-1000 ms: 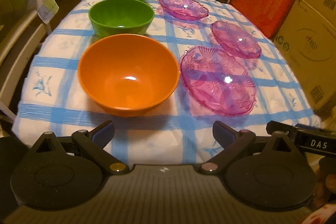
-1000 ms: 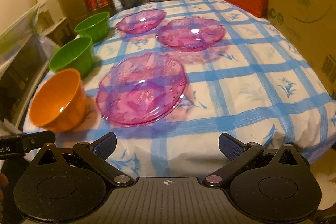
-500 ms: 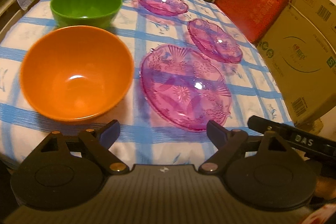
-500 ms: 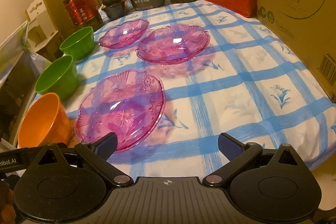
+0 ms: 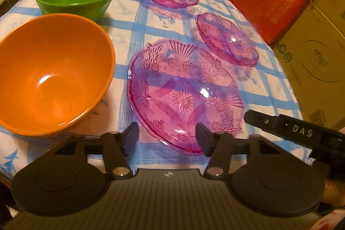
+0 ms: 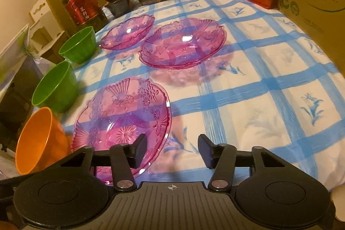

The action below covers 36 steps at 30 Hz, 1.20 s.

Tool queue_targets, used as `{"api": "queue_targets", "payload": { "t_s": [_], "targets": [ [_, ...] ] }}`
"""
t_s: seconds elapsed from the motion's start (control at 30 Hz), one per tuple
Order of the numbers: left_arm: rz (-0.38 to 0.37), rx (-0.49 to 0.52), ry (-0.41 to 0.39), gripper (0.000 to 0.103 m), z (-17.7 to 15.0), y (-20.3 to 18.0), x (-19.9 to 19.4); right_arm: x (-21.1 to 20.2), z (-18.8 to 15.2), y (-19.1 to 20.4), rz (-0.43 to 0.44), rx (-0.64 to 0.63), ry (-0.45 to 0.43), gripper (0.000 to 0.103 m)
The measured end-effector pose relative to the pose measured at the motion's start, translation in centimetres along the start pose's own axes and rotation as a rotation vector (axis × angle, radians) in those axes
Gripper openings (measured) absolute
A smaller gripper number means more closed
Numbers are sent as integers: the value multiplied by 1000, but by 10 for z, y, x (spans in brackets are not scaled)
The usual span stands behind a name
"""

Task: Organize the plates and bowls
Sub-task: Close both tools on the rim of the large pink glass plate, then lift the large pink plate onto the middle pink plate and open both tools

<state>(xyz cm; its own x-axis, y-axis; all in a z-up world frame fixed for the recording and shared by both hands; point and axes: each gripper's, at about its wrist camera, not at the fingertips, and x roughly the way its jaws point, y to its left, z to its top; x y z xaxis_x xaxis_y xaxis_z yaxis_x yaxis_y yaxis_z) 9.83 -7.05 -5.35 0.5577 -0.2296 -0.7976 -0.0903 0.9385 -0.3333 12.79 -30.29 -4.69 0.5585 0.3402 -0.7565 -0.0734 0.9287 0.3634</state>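
Along the worktop's (image 6: 269,87) blue-checked cloth, bowls line the left edge; both grippers, left gripper (image 5: 168,139) and right gripper (image 6: 171,151), closing on nothing.

Two wrist cameras are looking steeply down along their fingers from the table's near edge. The left view is sitting close over the nearest pink plate (image 5: 185,96); the right view is showing that plate (image 6: 123,120) at lower left.

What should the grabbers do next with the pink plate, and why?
Probably ease the left gripper forward onto the nearest pink plate. Its near rim sits between the closing jaws but isn't pinched yet. The right gripper, also closing, holds nothing; the plate is off to its left.
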Motion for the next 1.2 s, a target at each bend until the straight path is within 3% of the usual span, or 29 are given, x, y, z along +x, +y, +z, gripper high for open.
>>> {"api": "queue_targets", "payload": {
  "t_s": [0.13, 0.4, 0.6, 1.2],
  "targets": [
    [16, -14, 4, 40, 1, 1, 8, 13, 3, -1, 16, -4, 28, 33],
    [32, -18, -4, 33, 2, 2, 11, 23, 4, 1, 29, -6, 49, 11],
    [43, 8, -16, 22, 2, 0, 8, 15, 4, 0, 16, -5, 25, 11],
    [0, 93, -100, 22, 32, -43, -8, -37, 30, -7, 2, 19, -123, 11]
  ]
}}
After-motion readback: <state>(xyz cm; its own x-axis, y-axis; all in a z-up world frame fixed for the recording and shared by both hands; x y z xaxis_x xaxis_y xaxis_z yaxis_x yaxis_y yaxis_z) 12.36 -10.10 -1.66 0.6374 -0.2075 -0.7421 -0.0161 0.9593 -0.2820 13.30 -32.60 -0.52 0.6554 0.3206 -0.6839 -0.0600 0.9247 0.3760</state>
